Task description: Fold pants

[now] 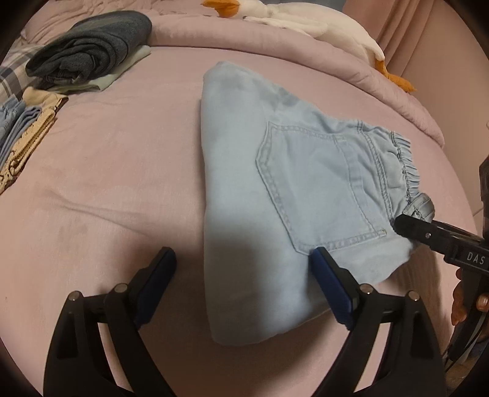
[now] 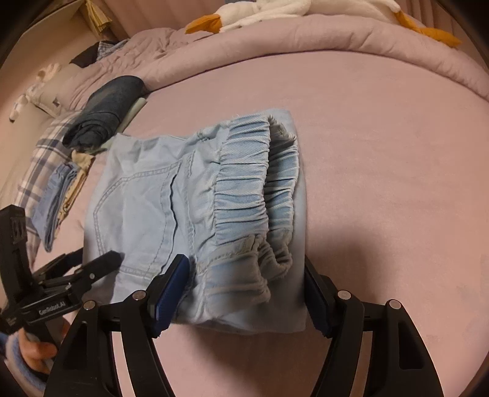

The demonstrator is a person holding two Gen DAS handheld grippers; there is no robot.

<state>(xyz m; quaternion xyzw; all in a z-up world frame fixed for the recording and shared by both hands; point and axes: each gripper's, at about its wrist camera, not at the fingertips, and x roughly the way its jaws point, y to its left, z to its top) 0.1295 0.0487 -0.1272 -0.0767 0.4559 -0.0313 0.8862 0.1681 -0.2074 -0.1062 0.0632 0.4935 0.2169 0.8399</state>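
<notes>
With the light-blue pants [image 1: 275,189] folded into a thick packet on the pink bedsheet [image 1: 122,183], both my claws sit at its near edge. L gripper [image 1: 244,274]: jaws spread wide, gripping nothing; the right blue pad lies on the denim just below the back pocket [image 1: 311,183], the left pad over bare sheet. R gripper [image 2: 247,293]: jaws apart, straddling the elastic waistband [image 2: 244,195] end w/o pinching it. Folded dark garment [image 1: 91,52] & other stacked clothes [image 1: 21,134] lie far left. White plush toy [image 1: 305,18] rests on the rolled duvet [image 1: 244,39] behind.
</notes>
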